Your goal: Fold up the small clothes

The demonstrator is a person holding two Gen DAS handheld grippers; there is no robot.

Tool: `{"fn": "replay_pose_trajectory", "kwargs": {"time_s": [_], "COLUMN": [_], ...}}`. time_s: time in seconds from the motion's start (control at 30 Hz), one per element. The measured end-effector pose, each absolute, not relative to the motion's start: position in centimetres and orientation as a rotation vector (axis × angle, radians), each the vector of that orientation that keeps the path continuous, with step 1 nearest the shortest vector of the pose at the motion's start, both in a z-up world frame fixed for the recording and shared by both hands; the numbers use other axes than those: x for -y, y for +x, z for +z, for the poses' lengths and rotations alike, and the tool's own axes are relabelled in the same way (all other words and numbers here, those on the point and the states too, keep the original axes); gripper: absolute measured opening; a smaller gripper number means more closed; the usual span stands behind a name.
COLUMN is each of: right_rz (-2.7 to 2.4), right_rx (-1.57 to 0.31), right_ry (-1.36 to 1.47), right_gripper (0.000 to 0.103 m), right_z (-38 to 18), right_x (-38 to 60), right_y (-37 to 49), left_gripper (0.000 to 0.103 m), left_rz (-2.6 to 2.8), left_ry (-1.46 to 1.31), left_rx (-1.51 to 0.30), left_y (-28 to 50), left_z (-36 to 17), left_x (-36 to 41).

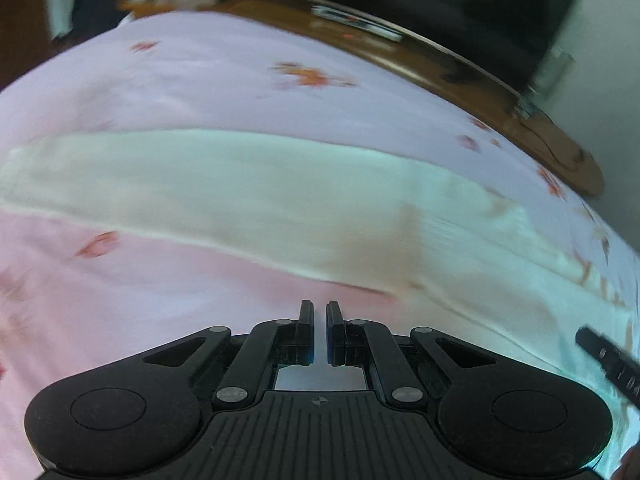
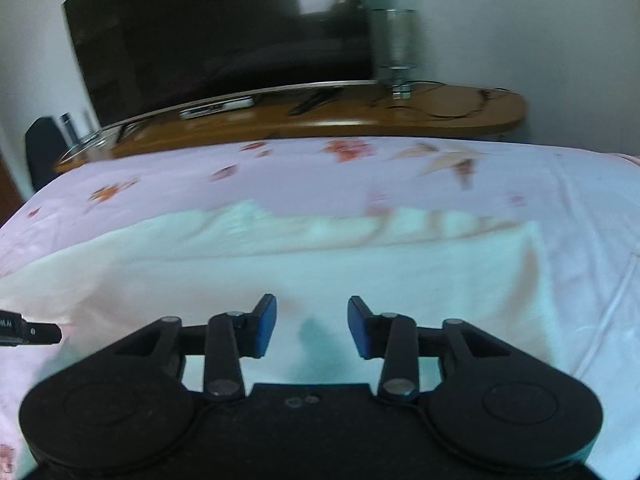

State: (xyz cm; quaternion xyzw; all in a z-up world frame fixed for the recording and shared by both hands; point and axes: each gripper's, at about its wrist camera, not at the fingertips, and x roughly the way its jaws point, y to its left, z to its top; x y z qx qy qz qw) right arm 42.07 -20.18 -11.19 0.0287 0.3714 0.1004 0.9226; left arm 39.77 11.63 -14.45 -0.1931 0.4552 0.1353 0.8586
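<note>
A pink flowered bedsheet covers the bed, blurred in both views. On it lies a pale, whitish garment, spread flat; its edges run out of frame and its kind cannot be made out. Behind stands a dark television on a wooden shelf, small items there indistinct. The right gripper hangs over the garment, jaws apart, nothing between. The left gripper sits over the sheet, jaws nearly together, empty.
</note>
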Motion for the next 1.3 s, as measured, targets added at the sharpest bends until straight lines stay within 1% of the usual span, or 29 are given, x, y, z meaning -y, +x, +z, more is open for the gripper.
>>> {"fn": "replay_pose_trajectory", "kwargs": {"time_s": [0.23, 0.4, 0.6, 0.67, 0.8, 0.9, 0.93, 0.97, 1.0, 1.03, 1.1, 1.17, 1.23, 1.27, 1.3], "right_rz": [0.236, 0.259, 0.287, 0.294, 0.297, 0.29, 0.289, 0.286, 0.284, 0.282, 0.28, 0.275, 0.269, 0.267, 0.265], "right_rx": [-0.779, -0.782, -0.79, -0.783, -0.775, -0.776, -0.778, -0.78, -0.781, -0.783, -0.785, -0.784, -0.783, -0.783, -0.781], "right_ry": [0.02, 0.012, 0.006, -0.003, -0.015, -0.019, -0.018, -0.017, -0.017, -0.017, -0.02, -0.02, -0.018, -0.017, -0.015], "right_gripper": [0.049, 0.051, 0.052, 0.052, 0.052, 0.053, 0.053, 0.053, 0.053, 0.053, 0.054, 0.054, 0.054, 0.054, 0.054], "right_z": [-10.7, -10.8, -11.3, -11.3, -11.2, -11.3, -11.4, -11.4, -11.5, -11.6, -11.8, -11.9, -12.0, -12.0, -12.0], "right_x": [13.5, 9.6, 6.0, 5.3, 4.7, 4.5, 4.6, 4.6, 4.6, 4.6, 4.7, 4.8, 4.9, 5.0, 5.0], "right_y": [40.4, 40.6, 41.3, 41.3, 41.5, 41.7, 41.8, 41.8, 41.9, 41.9, 41.9, 41.8, 41.9, 41.9, 41.9], "left_gripper": [0.005, 0.005, 0.005, 0.004, 0.005, 0.007, 0.013, 0.048, 0.096, 0.102, 0.103, 0.103, 0.102, 0.092, 0.074], "left_rz": [0.407, 0.496, 0.503, 0.48, 0.496, 0.542, 0.561, 0.564, 0.562, 0.576, 0.597, 0.557, 0.543, 0.547, 0.546], "left_ry": [-0.515, -0.563, -0.563, -0.549, -0.524, -0.604, -0.636, -0.655, -0.67, -0.668, -0.609, -0.634, -0.724, -0.76, -0.802], "left_rx": [-0.95, -0.939, -0.926, -0.795, -0.794, -0.852, -0.869, -0.874, -0.863, -0.819, -0.716, -0.731, -0.716, -0.707, -0.704], "left_y": [35.9, 34.0, 33.5, 32.4, 32.7, 32.8, 32.7, 32.7, 32.5, 32.2, 31.7, 32.1, 32.0, 31.9, 31.9], "left_z": [-15.1, -15.6, -16.3, -15.7, -15.5, -16.1, -16.5, -16.7, -16.8, -16.7, -15.9, -16.3, -17.2, -17.5, -18.0], "left_x": [-21.5, -26.9, -29.4, -29.4, -29.6, -30.8, -31.2, -31.3, -31.4, -31.2, -30.5, -30.7, -31.4, -31.6, -31.9]}}
